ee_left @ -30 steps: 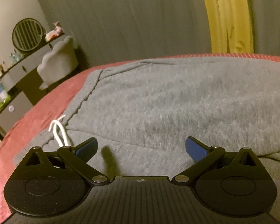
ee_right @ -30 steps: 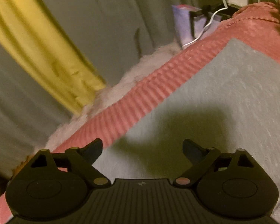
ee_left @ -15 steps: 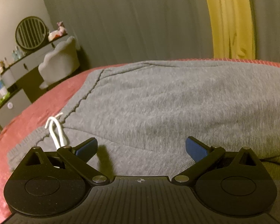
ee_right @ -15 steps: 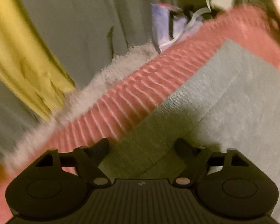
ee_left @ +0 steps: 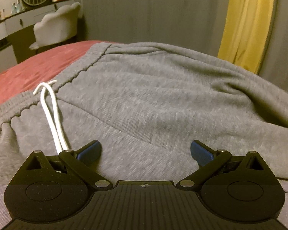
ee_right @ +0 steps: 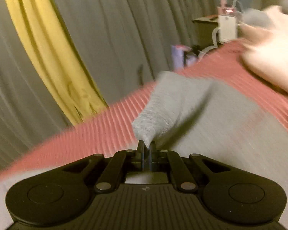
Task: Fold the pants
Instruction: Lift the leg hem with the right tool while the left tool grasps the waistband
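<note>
Right wrist view first: my right gripper (ee_right: pixel 146 147) has its fingers pinched together on a corner of the gray pants (ee_right: pixel 211 118), and the cloth rises from the jaws in a soft peak, so I judge it a thick, limp knit that will drape and sag rather than hold any shape. Beyond that peak the rest of the leg lies flat on the red bedspread (ee_right: pixel 109 118), with a pale blurred pillow (ee_right: pixel 268 65) at the far right. On the left wrist view, my left gripper (ee_left: pixel 146 151) hangs spread wide above the upper part of the pants, holding nothing; the blue pads (ee_left: pixel 199 151) are clear of the cloth as far as I can tell. Just beside the left finger runs the white drawstring (ee_left: pixel 53 115), leading up to the gathered waistband (ee_left: pixel 76 72). I'd take hold on the waistband edge, where the elastic gives a firm, thicker rim; the cord is loose and likely to snag, and a single-layer pinch may slip.
</note>
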Action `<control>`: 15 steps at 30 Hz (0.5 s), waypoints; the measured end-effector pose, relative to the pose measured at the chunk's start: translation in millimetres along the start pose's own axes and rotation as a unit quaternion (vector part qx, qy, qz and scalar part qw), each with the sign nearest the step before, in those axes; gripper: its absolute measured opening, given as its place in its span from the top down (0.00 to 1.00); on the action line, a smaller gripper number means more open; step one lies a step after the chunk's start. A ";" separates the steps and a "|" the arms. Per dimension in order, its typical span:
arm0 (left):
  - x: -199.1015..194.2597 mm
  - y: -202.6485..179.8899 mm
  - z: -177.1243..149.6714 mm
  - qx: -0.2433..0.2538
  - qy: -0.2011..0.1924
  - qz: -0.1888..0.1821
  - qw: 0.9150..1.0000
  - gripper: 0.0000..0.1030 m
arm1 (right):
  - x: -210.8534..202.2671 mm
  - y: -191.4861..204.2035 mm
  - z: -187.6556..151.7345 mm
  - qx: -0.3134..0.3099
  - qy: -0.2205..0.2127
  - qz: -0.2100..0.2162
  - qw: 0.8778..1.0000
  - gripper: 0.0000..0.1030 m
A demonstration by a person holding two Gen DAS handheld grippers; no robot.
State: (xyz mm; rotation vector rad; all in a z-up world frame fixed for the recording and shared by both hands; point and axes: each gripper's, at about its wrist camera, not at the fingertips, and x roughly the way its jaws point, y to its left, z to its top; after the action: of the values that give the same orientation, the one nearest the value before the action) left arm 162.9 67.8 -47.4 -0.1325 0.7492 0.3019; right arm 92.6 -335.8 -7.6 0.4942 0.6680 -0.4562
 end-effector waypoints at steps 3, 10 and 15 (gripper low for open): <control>-1.3 1.4 0.6 0.001 0.003 -0.005 1.000 0.00 | -11.0 -21.7 -66.9 -0.029 0.059 -0.051 0.997 1.00; -14.5 0.6 1.1 0.000 0.019 -0.031 0.999 0.00 | -31.1 -18.0 -79.0 -0.129 -0.023 -0.096 0.987 0.90; -22.8 -10.0 -6.2 0.043 -0.002 -0.018 0.999 0.00 | 4.3 6.6 -50.2 -0.194 -0.046 -0.100 0.975 0.24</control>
State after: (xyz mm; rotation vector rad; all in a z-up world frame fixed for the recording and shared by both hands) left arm 146.3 51.8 -36.1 -0.0632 0.7532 0.2344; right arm 75.7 -303.2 -42.8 0.0363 0.6997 -0.5194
